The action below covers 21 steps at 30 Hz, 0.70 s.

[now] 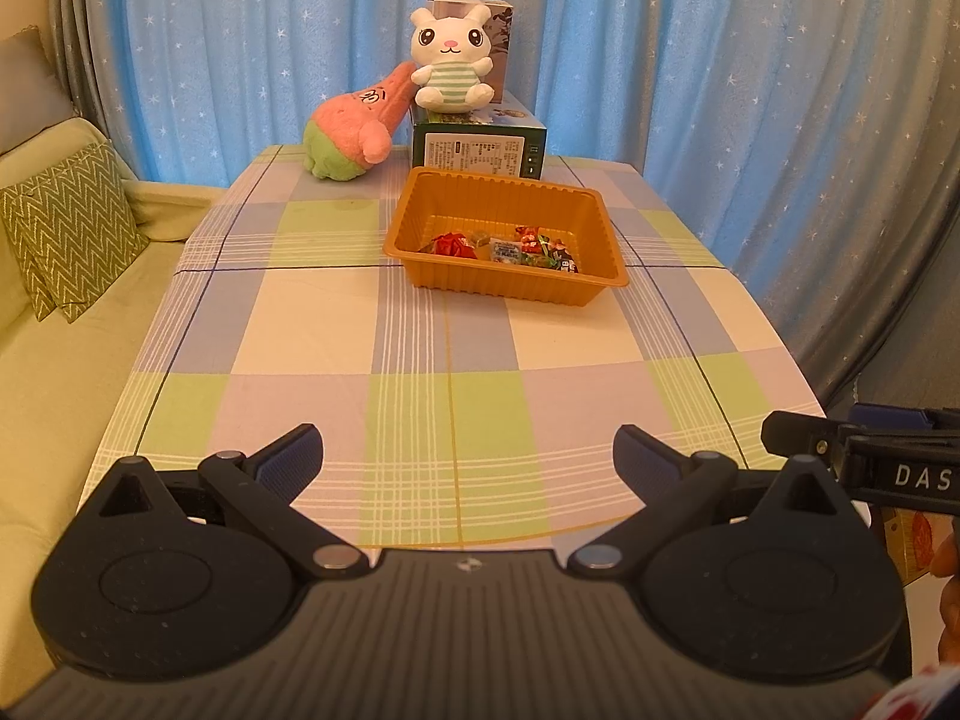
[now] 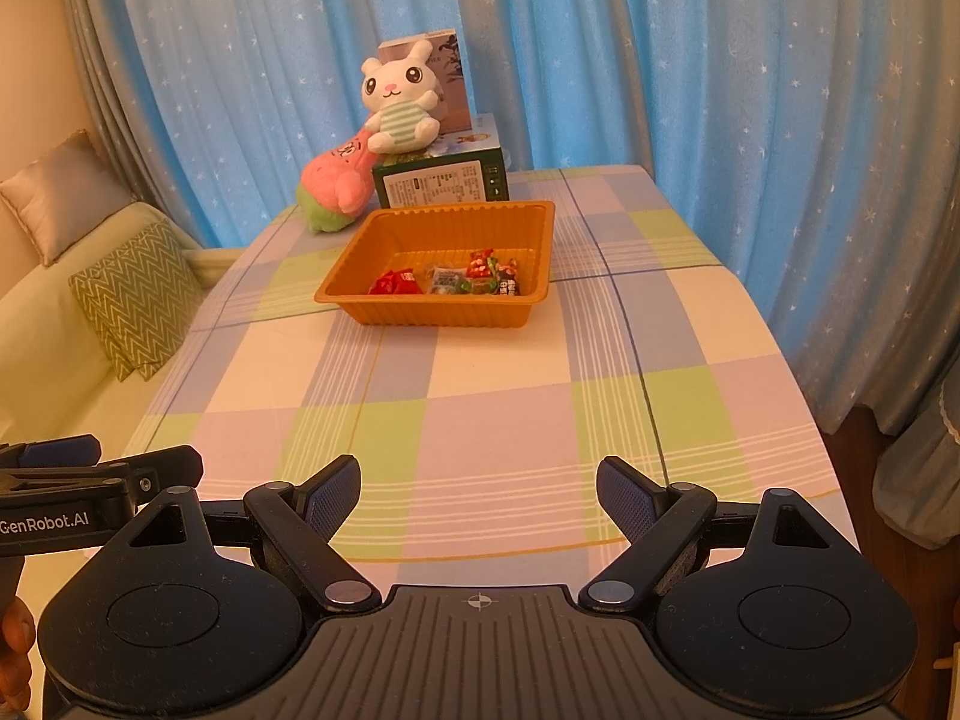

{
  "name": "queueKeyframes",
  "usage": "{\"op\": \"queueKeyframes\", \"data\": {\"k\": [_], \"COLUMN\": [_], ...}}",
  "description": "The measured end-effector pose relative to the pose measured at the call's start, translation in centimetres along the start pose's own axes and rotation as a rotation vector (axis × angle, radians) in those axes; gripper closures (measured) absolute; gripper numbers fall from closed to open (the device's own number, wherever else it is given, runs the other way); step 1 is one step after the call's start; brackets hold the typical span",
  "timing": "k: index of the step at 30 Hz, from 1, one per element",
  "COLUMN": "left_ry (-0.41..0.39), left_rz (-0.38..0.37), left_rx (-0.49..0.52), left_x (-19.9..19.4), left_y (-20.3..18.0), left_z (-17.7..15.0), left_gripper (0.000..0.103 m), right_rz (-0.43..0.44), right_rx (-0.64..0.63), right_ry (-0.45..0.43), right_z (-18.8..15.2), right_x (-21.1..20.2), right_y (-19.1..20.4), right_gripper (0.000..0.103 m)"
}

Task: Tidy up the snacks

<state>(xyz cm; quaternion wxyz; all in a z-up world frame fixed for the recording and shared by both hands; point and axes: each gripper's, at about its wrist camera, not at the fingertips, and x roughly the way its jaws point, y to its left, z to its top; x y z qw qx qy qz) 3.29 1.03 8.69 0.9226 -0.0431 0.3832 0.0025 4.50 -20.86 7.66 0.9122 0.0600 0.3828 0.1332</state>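
One orange tray (image 1: 507, 285) sits on the checked counter (image 1: 420, 396), a little right of centre in the left wrist view and centre-left in the right wrist view. The snacks (image 1: 504, 247) lie in a loose row along its near inner wall: one red wrapper at the left, one pale packet in the middle, then a cluster of red, green and dark wrappers at the right; the exact count in that cluster cannot be told. The rest of the tray floor is bare. Just behind the tray stands one green box (image 1: 480, 147) with one white bunny plush (image 1: 450, 57) sitting on top and one taller box (image 1: 495, 30) behind it. One pink-and-green plush (image 1: 348, 132) leans against the green box at its left. Two cushions (image 1: 66, 228) rest on a sofa at the left edge. The left gripper (image 1: 468, 450) and the right gripper (image 2: 478, 483) both hover low in frame over the near counter, fingers wide apart with nothing between them, well apart from the tray.
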Motion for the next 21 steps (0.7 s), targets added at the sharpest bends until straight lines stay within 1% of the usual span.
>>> {"op": "queueKeyframes", "data": {"k": [13, 21], "left_ry": [0.007, -0.007], "left_rz": [-0.007, -0.017], "left_rx": [-0.002, 0.001], "left_x": [0.29, 0.25], "left_y": [-0.07, -0.06], "left_z": [0.08, -0.11], "left_gripper": [0.000, 0.000], "right_rz": [-0.001, 0.000], "right_rx": [0.000, 0.002], "right_ry": [0.001, 0.001], "right_z": [0.06, 0.08], "right_x": [0.00, -0.02], "right_y": [-0.01, -0.01], "right_gripper": [0.017, 0.017]}}
